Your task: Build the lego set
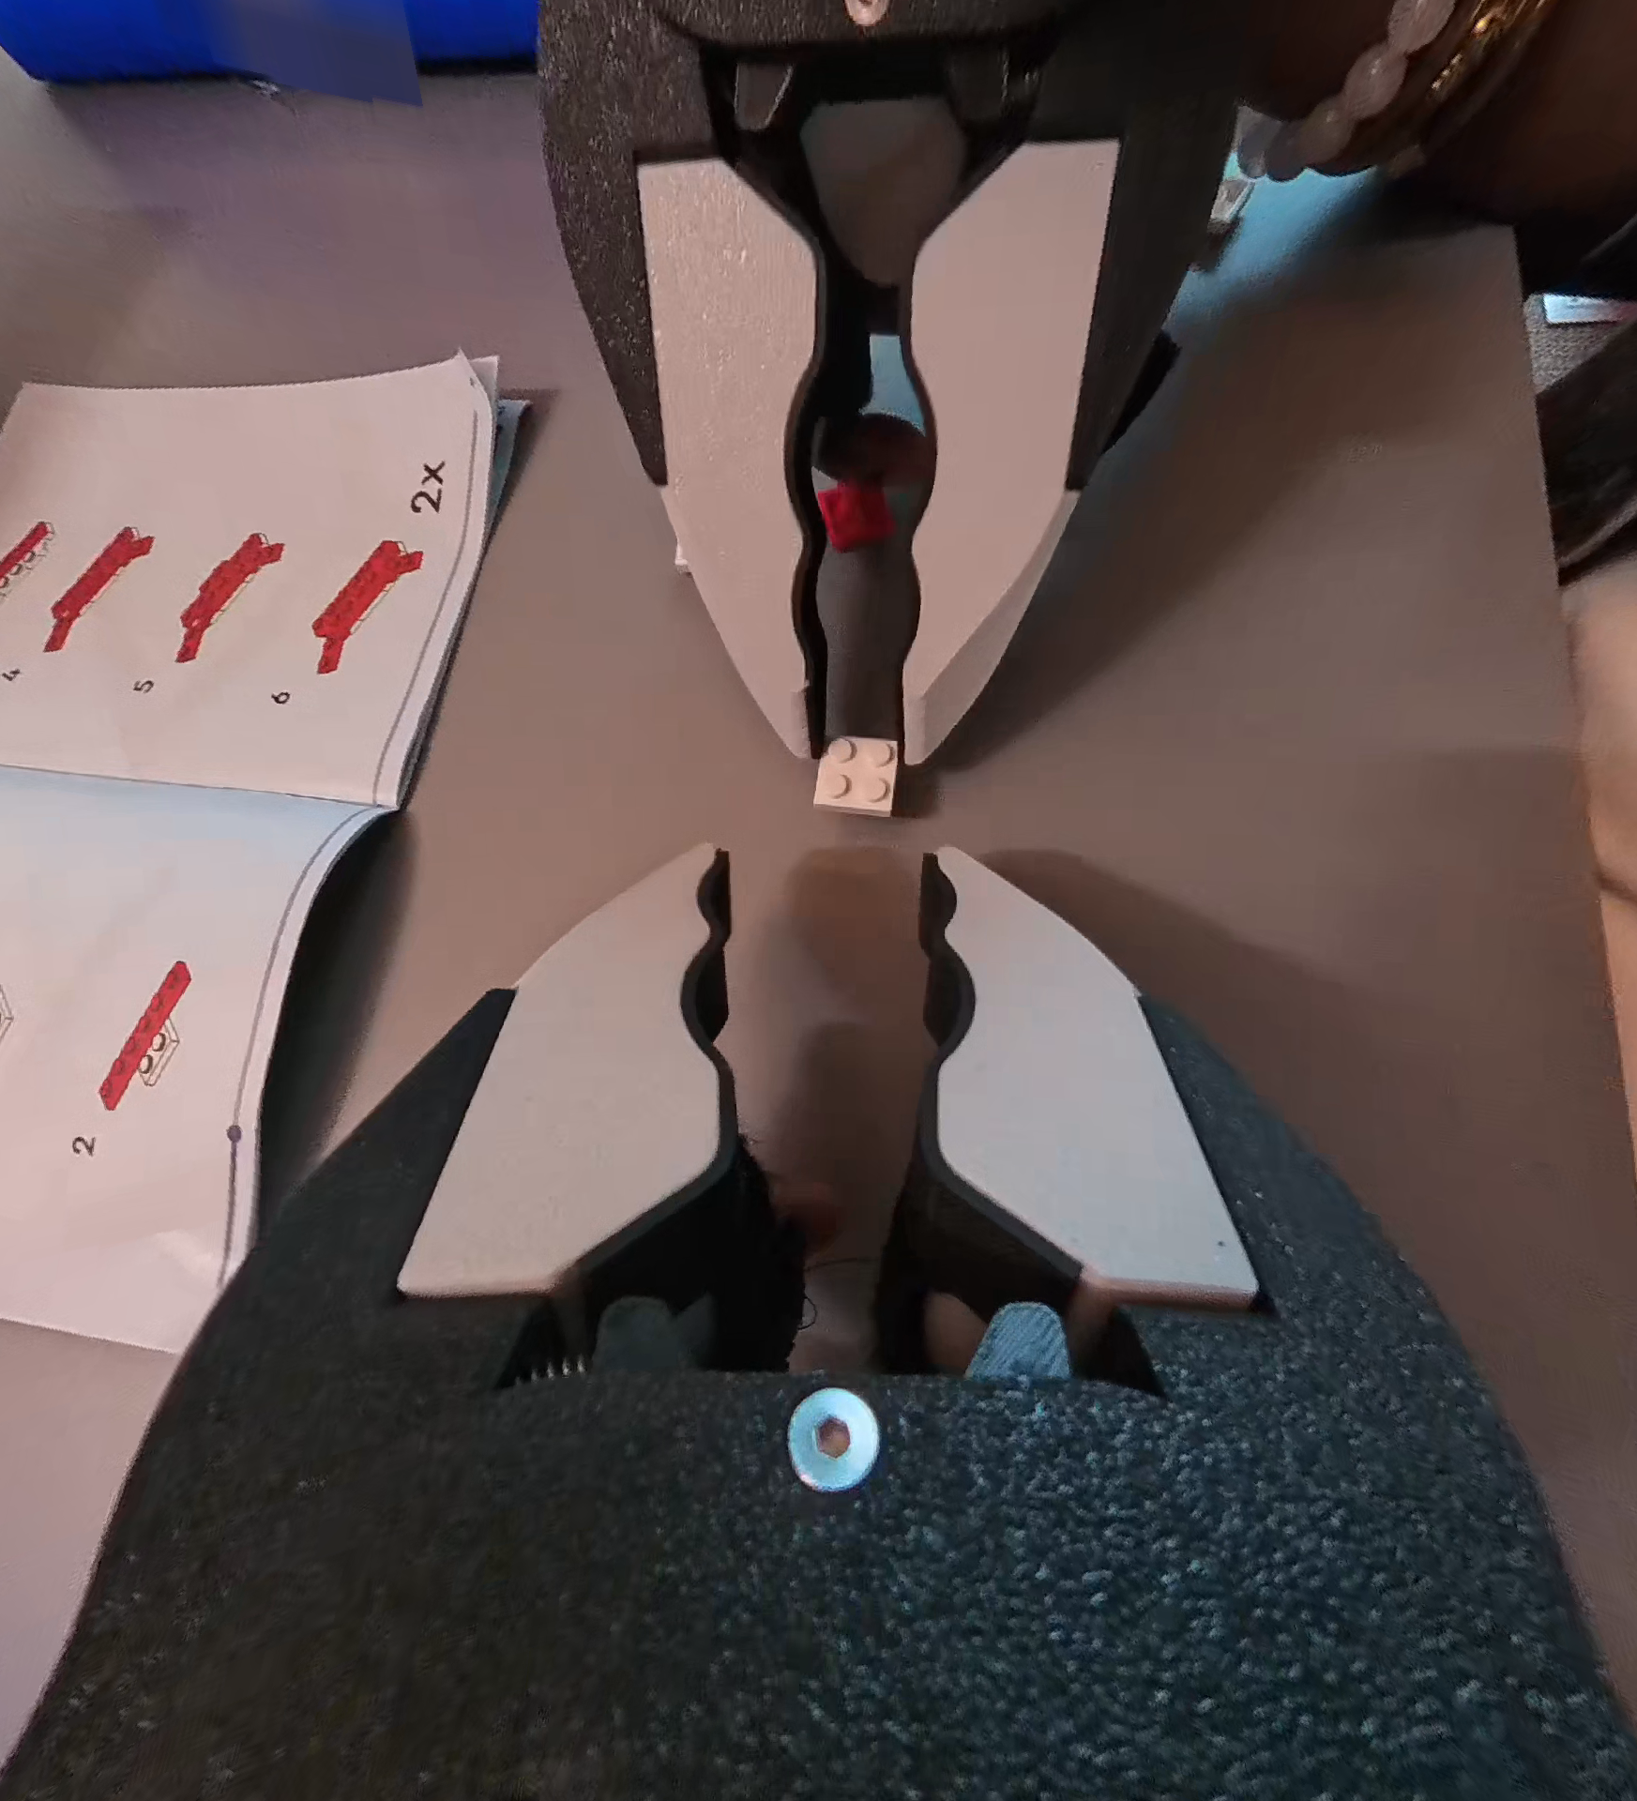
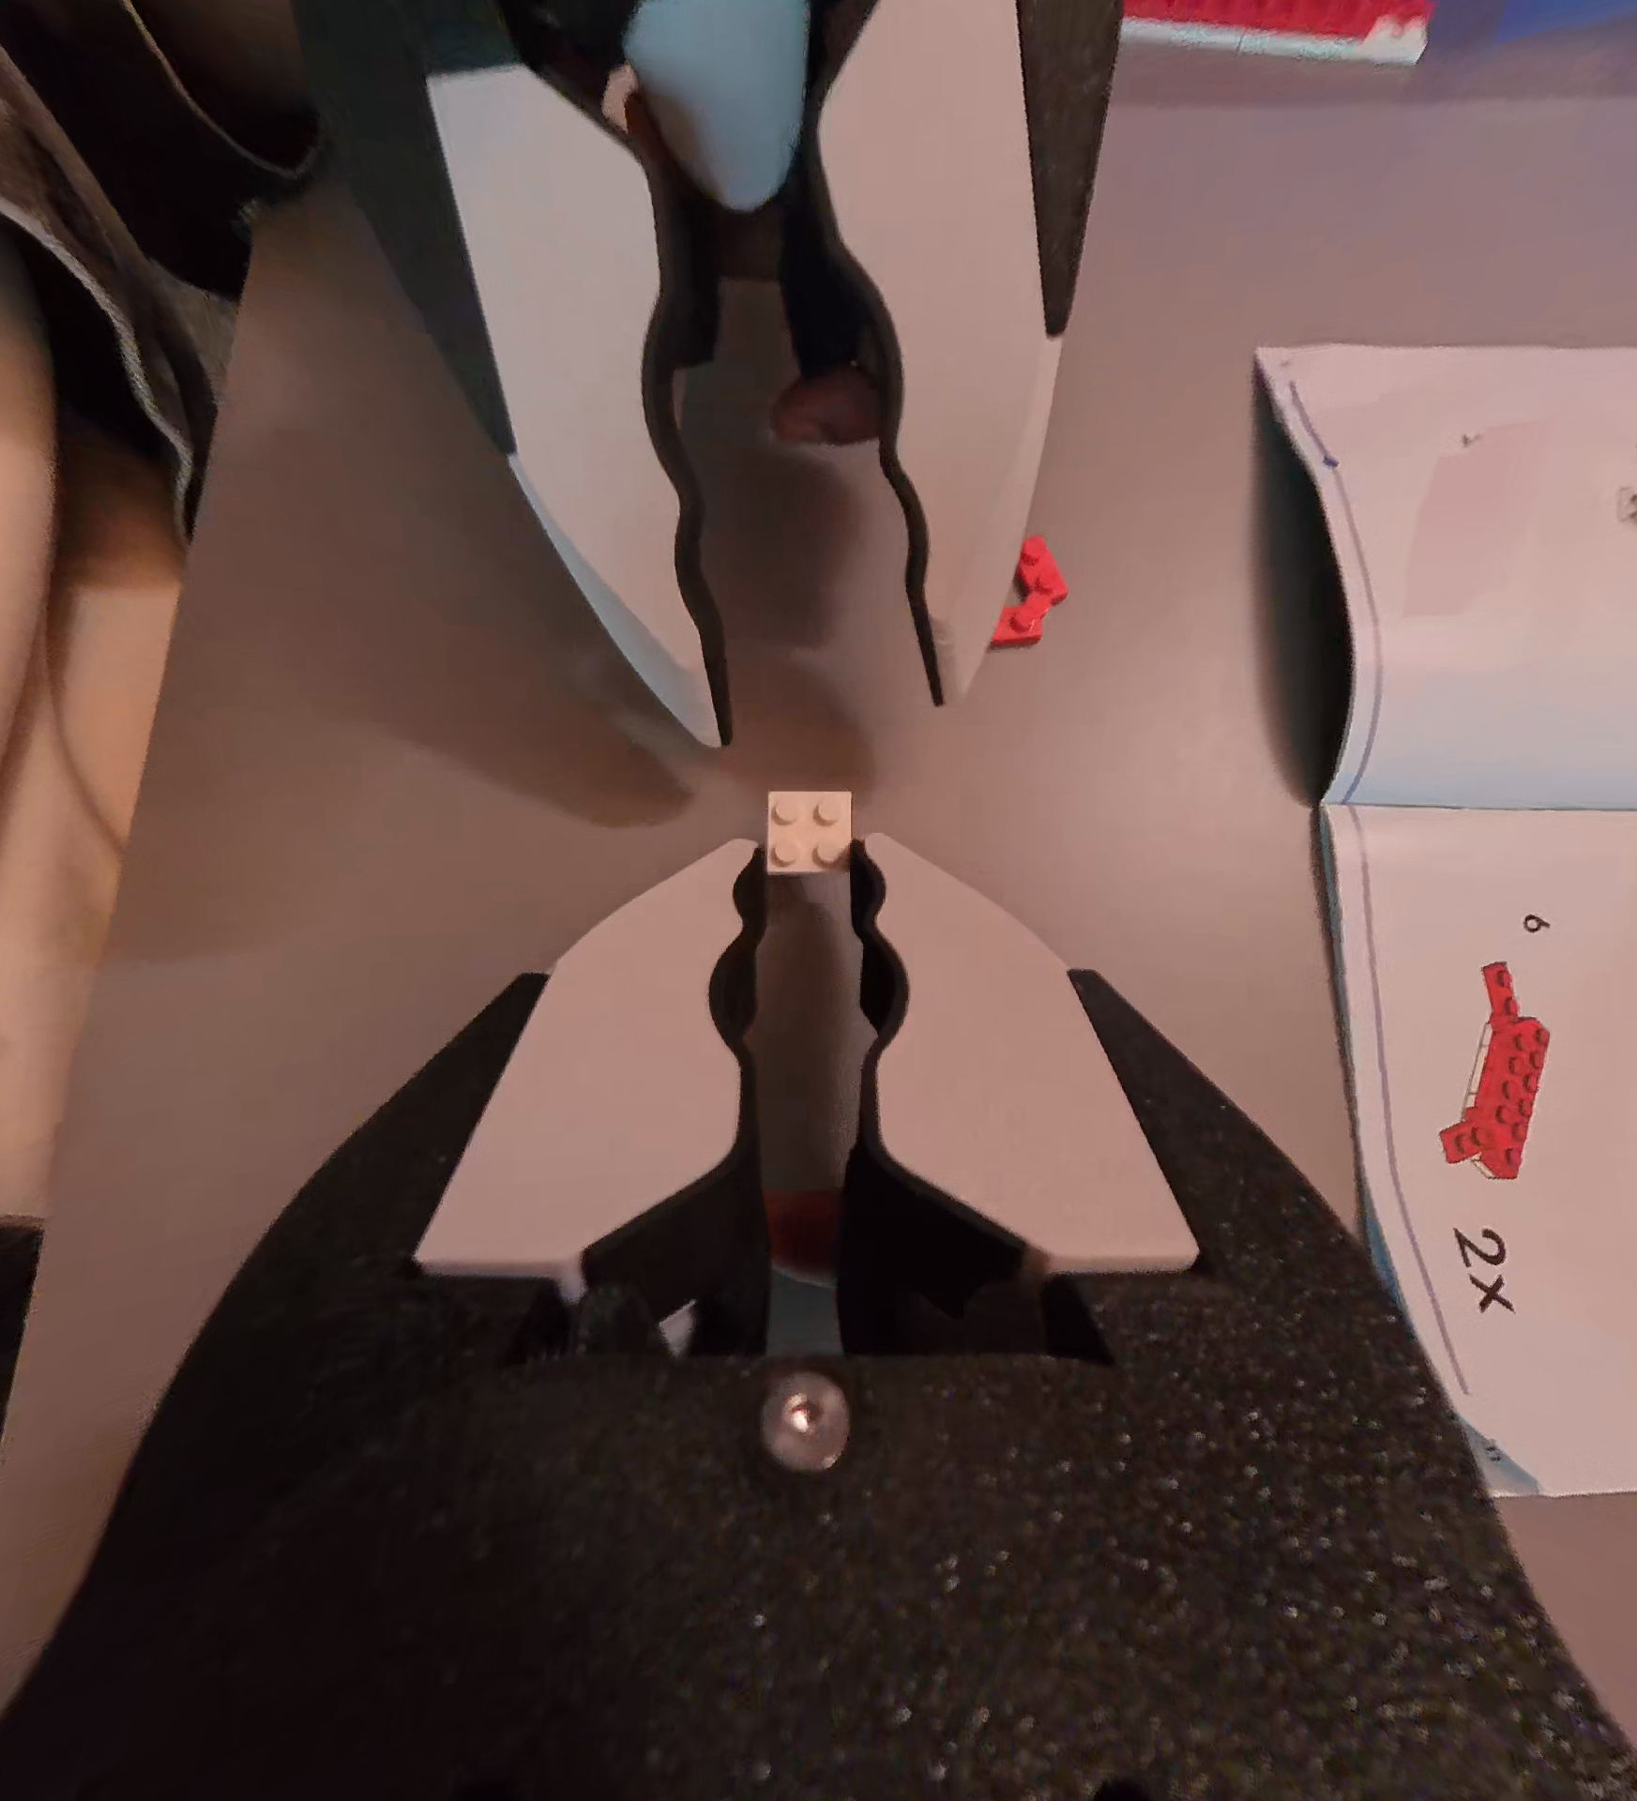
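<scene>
My right gripper (image 2: 806,858) pinches a small white four-stud plate (image 2: 808,829) at centre frame of the right wrist view, the fingertips (image 2: 861,862) closed on its near half while the far half juts clear. The plate sits low over the grey table (image 2: 1136,292); I cannot tell whether it touches. My left gripper (image 1: 824,858) faces it tip to tip, fingers (image 1: 712,867) spread a little wider than the plate and closed on nothing, just short of the plate's free edge. In the left wrist view the plate (image 1: 856,775) shows just above centre, between my right fingertips. Farther back, a small red piece (image 1: 853,517) shows through the gap of the right fingers; in the right wrist view red pieces (image 2: 1030,594) lie right of centre beside my left gripper. An open instruction booklet (image 1: 161,780) lies along the left edge of the left wrist view.
</scene>
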`<state>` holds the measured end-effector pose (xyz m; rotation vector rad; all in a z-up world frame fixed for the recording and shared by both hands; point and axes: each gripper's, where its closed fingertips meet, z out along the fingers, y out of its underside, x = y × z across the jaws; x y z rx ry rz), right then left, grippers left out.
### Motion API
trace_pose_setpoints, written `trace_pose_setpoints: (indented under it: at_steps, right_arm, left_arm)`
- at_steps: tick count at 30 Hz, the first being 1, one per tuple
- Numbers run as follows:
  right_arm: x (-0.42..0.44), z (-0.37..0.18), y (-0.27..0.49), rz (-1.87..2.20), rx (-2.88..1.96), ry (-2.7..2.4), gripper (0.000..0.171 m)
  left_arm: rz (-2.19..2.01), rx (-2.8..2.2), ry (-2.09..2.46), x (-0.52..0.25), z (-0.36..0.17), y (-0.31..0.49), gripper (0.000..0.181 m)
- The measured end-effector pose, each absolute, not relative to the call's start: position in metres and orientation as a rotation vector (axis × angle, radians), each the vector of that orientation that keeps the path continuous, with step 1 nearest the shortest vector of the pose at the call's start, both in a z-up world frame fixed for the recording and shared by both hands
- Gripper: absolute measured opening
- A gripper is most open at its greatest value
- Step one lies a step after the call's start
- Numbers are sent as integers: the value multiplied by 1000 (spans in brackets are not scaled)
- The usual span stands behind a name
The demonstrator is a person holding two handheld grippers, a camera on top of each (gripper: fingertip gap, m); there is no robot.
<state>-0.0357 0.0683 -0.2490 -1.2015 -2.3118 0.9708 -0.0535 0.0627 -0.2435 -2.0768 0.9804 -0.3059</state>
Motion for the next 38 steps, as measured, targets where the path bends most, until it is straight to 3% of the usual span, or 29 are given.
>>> trace_pose_setpoints:
  at_steps: [8, 16, 21, 28, 33, 38]
  right_arm:
    - [-36, -206, 65, 1210, -1077, -2138, 16]
    - [-36, -209, 62, 1172, -1050, -2161, 16]
    - [-37, -208, 62, 1175, -1043, -2155, 16]
    - [-38, -204, 60, 1194, -1015, -2143, 16]
    - [-38, -204, 58, 1205, -1013, -2146, 16]
    - [-43, -174, 65, 1622, -1289, -1900, 25]
  left_arm:
    - [-272, -1847, 939, -50, -211, 72, 37]
    - [-268, -1795, 993, -42, -209, 69, 32]
    - [-318, -1770, 987, -36, -205, 67, 17]
    - [-333, -1807, 978, -38, -210, 68, 26]
    - [-371, -1782, 983, -34, -207, 65, 16]
    - [-357, -1677, 934, -39, -187, 67, 16]
